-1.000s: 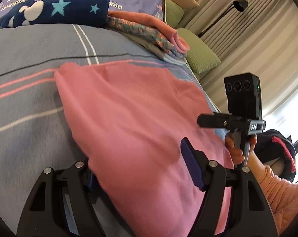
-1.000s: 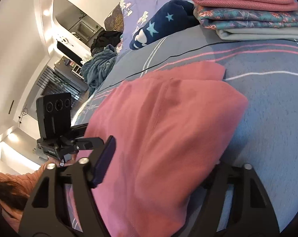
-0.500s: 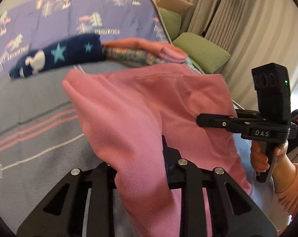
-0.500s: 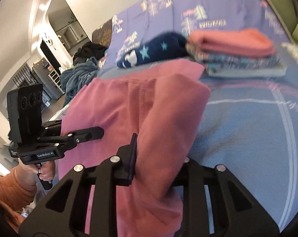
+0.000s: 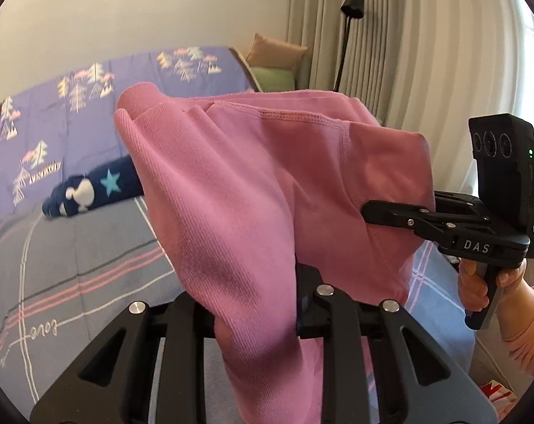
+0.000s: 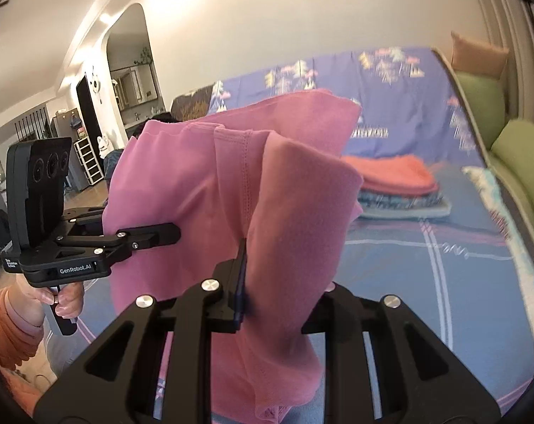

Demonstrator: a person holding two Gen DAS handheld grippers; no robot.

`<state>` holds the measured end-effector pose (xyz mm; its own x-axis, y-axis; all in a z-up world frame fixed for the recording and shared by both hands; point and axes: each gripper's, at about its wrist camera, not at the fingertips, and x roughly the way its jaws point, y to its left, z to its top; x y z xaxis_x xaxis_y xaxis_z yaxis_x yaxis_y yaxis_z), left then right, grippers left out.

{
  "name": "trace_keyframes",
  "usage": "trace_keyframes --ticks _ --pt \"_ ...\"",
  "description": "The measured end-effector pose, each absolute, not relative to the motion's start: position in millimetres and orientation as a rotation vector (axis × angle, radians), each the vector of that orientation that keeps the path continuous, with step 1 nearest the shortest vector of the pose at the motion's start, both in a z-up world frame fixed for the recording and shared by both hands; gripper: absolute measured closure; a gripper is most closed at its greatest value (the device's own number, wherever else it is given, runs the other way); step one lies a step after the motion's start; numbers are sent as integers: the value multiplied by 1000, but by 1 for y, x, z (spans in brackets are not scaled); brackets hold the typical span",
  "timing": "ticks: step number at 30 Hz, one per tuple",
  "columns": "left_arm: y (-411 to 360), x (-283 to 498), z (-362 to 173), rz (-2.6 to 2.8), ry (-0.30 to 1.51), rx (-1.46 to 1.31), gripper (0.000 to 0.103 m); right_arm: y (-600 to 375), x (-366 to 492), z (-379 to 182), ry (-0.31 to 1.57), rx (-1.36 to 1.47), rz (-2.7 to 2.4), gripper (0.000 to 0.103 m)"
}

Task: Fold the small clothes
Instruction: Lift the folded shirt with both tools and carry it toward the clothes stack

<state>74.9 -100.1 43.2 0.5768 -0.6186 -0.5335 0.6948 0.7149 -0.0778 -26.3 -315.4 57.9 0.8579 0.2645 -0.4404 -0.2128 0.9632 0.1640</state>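
Both the left hand-held gripper [image 5: 256,321] and the right hand-held gripper [image 6: 270,304] are now clamped on the pink garment [image 5: 253,190], which has come up off the bed [image 5: 72,265] and hangs between them, ready for folding, the folded pile [image 6: 398,190] beyond.

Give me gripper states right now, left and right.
Left gripper: closed on the pink garment, lifted above the bed.
Right gripper: closed on the same pink garment, also held up.
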Motion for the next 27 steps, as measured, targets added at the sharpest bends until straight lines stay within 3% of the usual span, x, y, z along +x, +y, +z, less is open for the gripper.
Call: trace_keyframes --ticks 11,27 --pt "-124 65 76 -818 489 121 79 -331 -51 96 382 73 144 83" --pt "-165 120 101 -833 445 65 79 -369 -15 127 289 28 68 83"
